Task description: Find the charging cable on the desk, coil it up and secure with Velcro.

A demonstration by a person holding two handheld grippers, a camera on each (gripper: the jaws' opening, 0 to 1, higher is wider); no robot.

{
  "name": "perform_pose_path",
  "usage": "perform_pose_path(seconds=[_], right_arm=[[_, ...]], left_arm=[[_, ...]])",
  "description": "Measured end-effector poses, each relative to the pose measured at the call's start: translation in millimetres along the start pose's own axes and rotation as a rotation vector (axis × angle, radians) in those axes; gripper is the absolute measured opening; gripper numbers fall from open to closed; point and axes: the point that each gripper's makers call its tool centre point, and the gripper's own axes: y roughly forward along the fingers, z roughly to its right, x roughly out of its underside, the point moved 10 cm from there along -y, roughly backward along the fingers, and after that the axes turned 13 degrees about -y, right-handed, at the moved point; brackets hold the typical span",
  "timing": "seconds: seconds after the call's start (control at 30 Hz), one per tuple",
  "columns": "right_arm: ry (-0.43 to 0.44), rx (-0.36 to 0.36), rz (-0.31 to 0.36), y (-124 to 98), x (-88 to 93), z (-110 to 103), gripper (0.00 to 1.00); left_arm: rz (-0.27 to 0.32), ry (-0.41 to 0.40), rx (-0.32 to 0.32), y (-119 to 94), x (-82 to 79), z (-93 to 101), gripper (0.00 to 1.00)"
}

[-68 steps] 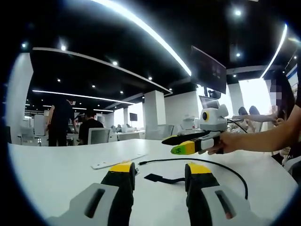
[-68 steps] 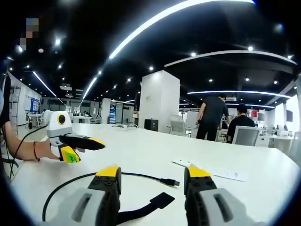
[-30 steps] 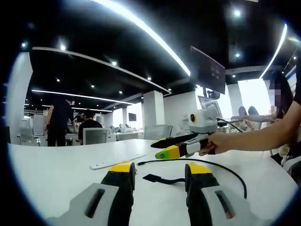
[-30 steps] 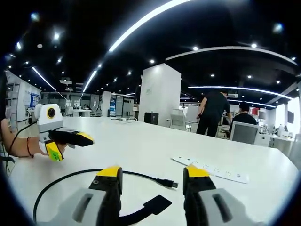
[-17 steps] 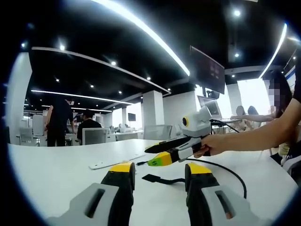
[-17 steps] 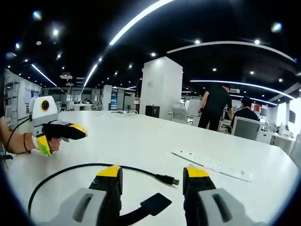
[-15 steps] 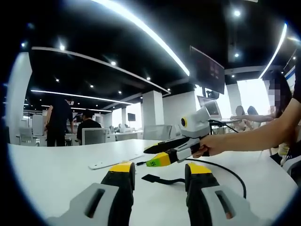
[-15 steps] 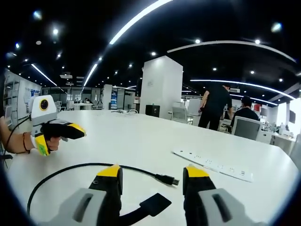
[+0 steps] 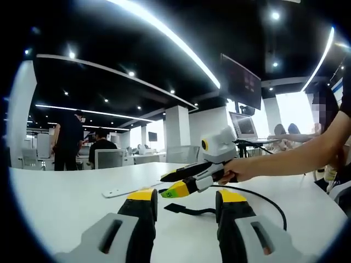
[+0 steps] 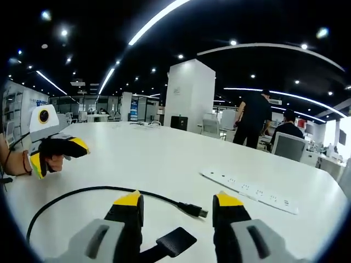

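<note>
Your L gripper [image 9: 186, 200] sits low over the white desk [image 9: 66, 192], jaws apart w/ nothing between them. In the left gripper view the black charging cable [image 9: 263, 198] lies on the desk just past the jaw tips. It bends in a big loop off to the right side. The flat black Velcro strap [image 9: 184, 209] lies between the two jaw tips, its tab end flat on the desk.

Your R gripper [image 9: 174, 184] comes in from the right of that view, held in your hand [image 9: 236, 171]. It hangs just above the strap & cable, tips pointing down-left. Its jaws look a bit apart, nothing held.

In the right gripper view the R gripper [image 10: 176, 200] jaws are open too. The cable plug [image 10: 193, 210] lies on the desk between the tips, & the strap tab [image 10: 175, 241] is nearer, low in the gap. The L gripper [image 10: 52, 150] shows far off at the left edge.

A long white power strip [image 10: 249, 191] lies on the desk to the right. Two people [image 10: 266, 129] are at the far end of the room.
</note>
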Motion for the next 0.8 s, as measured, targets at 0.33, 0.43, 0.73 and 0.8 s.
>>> perform_pose_path(seconds=[0.33, 0.43, 0.73, 0.8], right_arm=[[-0.002, -0.007, -0.015, 4.4, 2.7, 3.8, 0.51], [-0.005, -0.008, -0.020, 5.6, 3.3, 4.7, 0.51], [-0.006, -0.015, -0.034, 11.7, 4.5, 5.2, 0.51], [-0.004, -0.016, -0.035, 12.8, 5.0, 4.4, 0.51]], left_arm=[[0.004, -0.003, 0.002, 0.1, -0.5, -0.6, 0.43], [0.007, -0.004, 0.004, 0.1, -0.9, -0.6, 0.43], [0.001, -0.002, 0.005, 0.1, -0.4, -0.7, 0.43], [0.002, -0.002, 0.005, 0.0, -0.4, -0.5, 0.43]])
